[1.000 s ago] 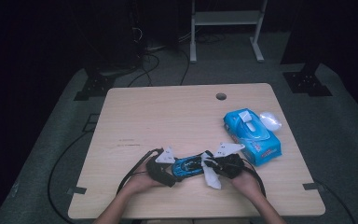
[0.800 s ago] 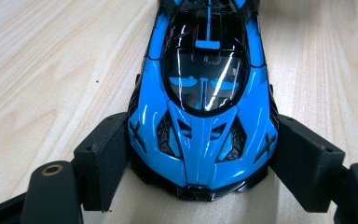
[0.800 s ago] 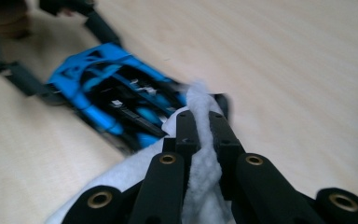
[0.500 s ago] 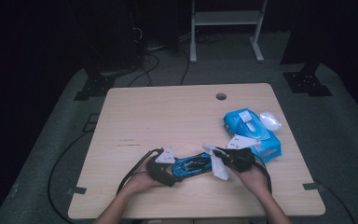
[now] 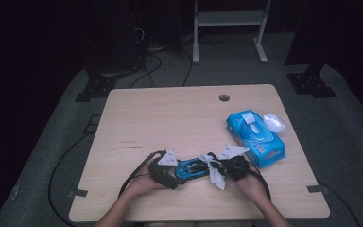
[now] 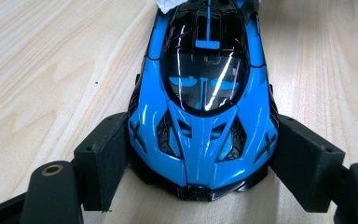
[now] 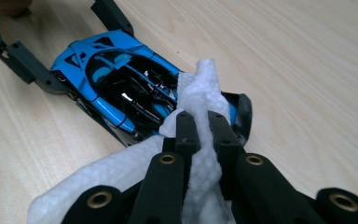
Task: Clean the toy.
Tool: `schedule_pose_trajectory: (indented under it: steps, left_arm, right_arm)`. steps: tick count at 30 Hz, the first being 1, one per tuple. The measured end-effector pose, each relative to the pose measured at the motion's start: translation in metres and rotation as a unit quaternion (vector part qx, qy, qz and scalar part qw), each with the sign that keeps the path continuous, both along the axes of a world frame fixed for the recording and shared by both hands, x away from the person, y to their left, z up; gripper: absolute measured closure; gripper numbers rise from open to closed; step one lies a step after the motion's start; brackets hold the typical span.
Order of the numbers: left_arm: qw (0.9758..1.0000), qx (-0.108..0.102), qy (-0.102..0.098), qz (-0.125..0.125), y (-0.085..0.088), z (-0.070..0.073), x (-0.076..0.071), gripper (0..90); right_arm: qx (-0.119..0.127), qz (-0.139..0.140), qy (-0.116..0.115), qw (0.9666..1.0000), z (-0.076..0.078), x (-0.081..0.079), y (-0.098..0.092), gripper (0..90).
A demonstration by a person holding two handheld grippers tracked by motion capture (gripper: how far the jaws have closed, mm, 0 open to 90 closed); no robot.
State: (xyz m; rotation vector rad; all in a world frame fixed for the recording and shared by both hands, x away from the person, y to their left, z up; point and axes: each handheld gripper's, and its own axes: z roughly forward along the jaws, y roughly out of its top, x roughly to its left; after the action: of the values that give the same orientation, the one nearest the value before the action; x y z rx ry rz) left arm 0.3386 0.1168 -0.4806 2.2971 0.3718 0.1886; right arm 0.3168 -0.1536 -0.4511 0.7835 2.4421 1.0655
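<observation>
Claw work first: the right claw, pinched shut on a white wipe, has shifted from the pack side back onto the tail of the blue toy car, so the wiping goes on. At the table's near edge, the left claw clamps the car's nose between its pads. By the right edge, the blue wipe pack lies with its flap open, contents hidden.

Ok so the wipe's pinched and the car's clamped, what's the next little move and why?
Probably drag the white wipe forward along the blue toy car: the right gripper pinches it at the car's rear, the left gripper clamps the nose, and the roof ahead looks unwiped.
</observation>
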Motion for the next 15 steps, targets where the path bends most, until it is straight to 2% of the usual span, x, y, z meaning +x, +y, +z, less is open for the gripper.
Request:
schedule_pose_trajectory:
  steps: [4, 6, 10, 12, 15]
  left_arm:
    - [1.0000, -0.001, 0.002, 0.002, 0.000, 0.000, 0.000, 24.0]
    - [1.0000, -0.002, 0.003, 0.003, 0.000, 0.000, -0.001, 24.0]
    - [1.0000, 0.001, 0.000, 0.001, 0.000, 0.000, 0.000, 24.0]
    - [1.0000, 0.001, 0.000, 0.001, 0.000, 0.000, 0.000, 24.1]
    - [1.0000, -0.001, 0.001, 0.001, 0.000, 0.000, 0.000, 24.1]
  right_arm:
    - [0.028, 0.016, -0.003, 0.9995, 0.006, -0.002, 0.009, 83.9]
    - [0.034, 0.023, -0.004, 0.9992, 0.006, -0.003, 0.015, 83.9]
    - [0.020, 0.033, 0.003, 0.9993, -0.001, -0.001, 0.023, 83.7]
    - [0.027, 0.028, 0.007, 0.9992, -0.002, 0.000, 0.019, 83.7]
    - [0.000, 0.017, -0.002, 0.9999, -0.002, 0.000, 0.011, 83.8]
